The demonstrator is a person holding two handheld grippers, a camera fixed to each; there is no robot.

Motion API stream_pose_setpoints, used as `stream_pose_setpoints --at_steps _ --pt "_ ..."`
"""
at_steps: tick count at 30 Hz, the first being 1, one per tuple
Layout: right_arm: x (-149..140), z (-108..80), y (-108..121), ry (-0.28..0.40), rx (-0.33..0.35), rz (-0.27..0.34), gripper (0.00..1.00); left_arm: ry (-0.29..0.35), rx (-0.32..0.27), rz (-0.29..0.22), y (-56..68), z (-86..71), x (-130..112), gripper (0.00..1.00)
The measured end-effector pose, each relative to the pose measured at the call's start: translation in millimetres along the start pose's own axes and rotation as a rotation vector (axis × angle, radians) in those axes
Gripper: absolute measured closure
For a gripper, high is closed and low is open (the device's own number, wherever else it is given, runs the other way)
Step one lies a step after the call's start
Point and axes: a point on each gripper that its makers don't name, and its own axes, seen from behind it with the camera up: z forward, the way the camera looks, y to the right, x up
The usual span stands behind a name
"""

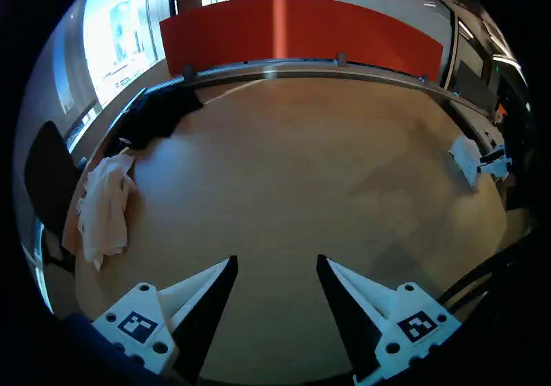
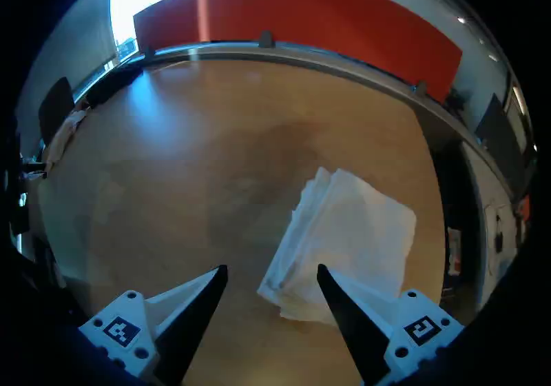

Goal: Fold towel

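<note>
While both jaws are gaping empty, right gripper [image 2: 271, 269] is hovering over edge of folded towel [image 2: 355, 238]; left gripper [image 1: 276, 257] should be pinching one corner of crumpled towel [image 1: 103, 207].

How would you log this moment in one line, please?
white folded cloth towel: lying on wooden table | left gripper: open, empty | right gripper: open, empty

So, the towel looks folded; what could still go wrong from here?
The right gripper, fingers open, sits at the near edge of the folded white cloth towel; a careless move could snag and spread its layers. The crumpled cream cloth lies at the edge of the light wooden table and might slide off.
</note>
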Motion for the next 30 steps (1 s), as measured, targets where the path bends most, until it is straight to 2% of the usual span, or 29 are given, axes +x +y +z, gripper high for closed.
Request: stream_pose_setpoints --at_steps 6,12,24,30 --pt "3.5 0.0 -0.7 0.020 -0.011 0.013 0.00 0.007 -0.002 -0.005 -1.7 1.3 4.3 0.16" --pt "14.6 -2.1 -2.3 0.069 -0.029 0.044 0.00 0.019 0.000 -0.009 -5.3 2.7 11.6 0.16" --pt "39.3 -18.1 -9.8 0.216 -0.074 0.115 0.00 0.071 0.009 -0.019 -12.5 4.4 38.7 0.15" --pt "53.2 -29.2 -8.1 0.313 -0.104 0.145 0.00 0.096 0.015 -0.017 -15.4 5.4 51.1 0.16"
